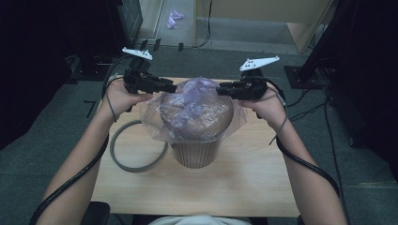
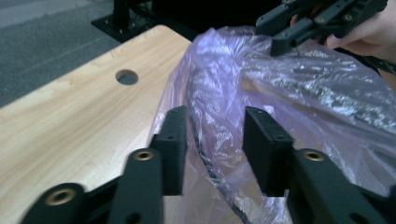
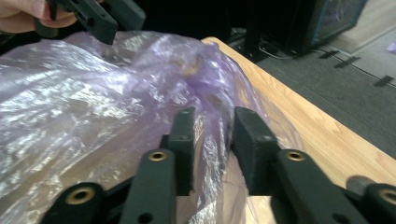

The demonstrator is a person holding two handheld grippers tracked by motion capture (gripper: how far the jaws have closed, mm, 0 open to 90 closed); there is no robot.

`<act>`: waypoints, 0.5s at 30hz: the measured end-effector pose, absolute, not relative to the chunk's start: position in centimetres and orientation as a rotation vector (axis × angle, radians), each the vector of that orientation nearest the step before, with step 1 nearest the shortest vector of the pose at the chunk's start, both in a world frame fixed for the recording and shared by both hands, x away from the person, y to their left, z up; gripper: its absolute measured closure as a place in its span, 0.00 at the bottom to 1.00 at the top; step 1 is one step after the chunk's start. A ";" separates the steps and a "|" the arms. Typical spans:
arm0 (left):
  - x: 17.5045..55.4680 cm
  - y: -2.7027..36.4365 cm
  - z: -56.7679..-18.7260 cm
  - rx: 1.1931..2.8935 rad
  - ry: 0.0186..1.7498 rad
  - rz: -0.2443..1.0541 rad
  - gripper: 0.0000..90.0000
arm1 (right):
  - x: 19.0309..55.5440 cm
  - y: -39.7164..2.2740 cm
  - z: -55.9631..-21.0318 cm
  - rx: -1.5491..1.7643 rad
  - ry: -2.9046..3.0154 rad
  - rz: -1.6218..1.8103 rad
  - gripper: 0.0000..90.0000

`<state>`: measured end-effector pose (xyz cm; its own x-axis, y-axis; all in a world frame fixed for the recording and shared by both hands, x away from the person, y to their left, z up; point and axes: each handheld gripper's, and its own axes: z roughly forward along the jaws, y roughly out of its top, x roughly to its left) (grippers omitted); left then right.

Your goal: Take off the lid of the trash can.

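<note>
Bin: ribbed brown waste bin (image 1: 196, 151) stands upright near the middle of the wooden table (image 1: 244, 183).
Bag: thin purple plastic bag (image 1: 195, 110) is draped over the bin's mouth, with its edges hanging down around the rim.
Ring: grey ring (image 1: 136, 146) lies flat on the table just left of the bin, with the bag's edge overlapping it.
Left gripper: the left gripper (image 1: 172, 87) sits at the bag's upper left edge, held by the left hand (image 1: 123, 96).
Right gripper: the right gripper (image 1: 221, 88) sits at the bag's upper right edge, held by the right hand (image 1: 268, 104).
High view: shows bin, ring and both forearms together; jaw gaps are too small to judge there.
Left gripper view: the left gripper (image 2: 215, 140) has its jaws set partly apart, with a fold of bag (image 2: 299, 88) and its dark seam between them; contact with the pads is unclear. A round hole (image 2: 126, 76) in the tabletop shows here.
Right gripper view: the right gripper (image 3: 212, 135) has its jaws narrowly apart with gathered film (image 3: 93, 102) running between them; a firm pinch cannot be confirmed.
</note>
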<state>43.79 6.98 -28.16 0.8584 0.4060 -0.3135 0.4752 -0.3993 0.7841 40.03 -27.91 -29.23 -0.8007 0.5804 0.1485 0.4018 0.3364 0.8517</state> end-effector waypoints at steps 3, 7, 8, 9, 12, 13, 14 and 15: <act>43.7 7.1 -28.4 2.034 0.658 -0.078 0.78 | 39.9 -28.2 -29.3 0.901 2.407 1.431 0.89; 43.5 7.6 -28.2 2.018 0.664 -0.056 0.88 | 39.3 -28.7 -28.7 0.882 2.373 1.433 0.97; 43.5 7.7 -28.1 2.014 0.663 -0.055 0.90 | 39.1 -28.7 -28.4 0.883 2.378 1.439 0.98; 43.4 7.9 -28.0 2.010 0.665 -0.061 0.92 | 39.0 -28.7 -28.3 0.876 2.379 1.440 0.99; 43.0 8.0 -27.8 2.013 0.656 -0.065 0.96 | 38.4 -28.4 -28.0 0.843 2.423 1.425 1.00; 42.8 8.0 -27.7 2.020 0.648 -0.064 0.97 | 38.2 -28.2 -28.0 0.834 2.437 1.421 1.00; 42.6 7.9 -27.6 2.026 0.638 -0.067 0.97 | 37.9 -28.0 -28.0 0.826 2.450 1.420 1.00; 42.4 7.8 -27.6 2.029 0.632 -0.071 0.98 | 37.7 -27.8 -28.1 0.813 2.463 1.415 1.00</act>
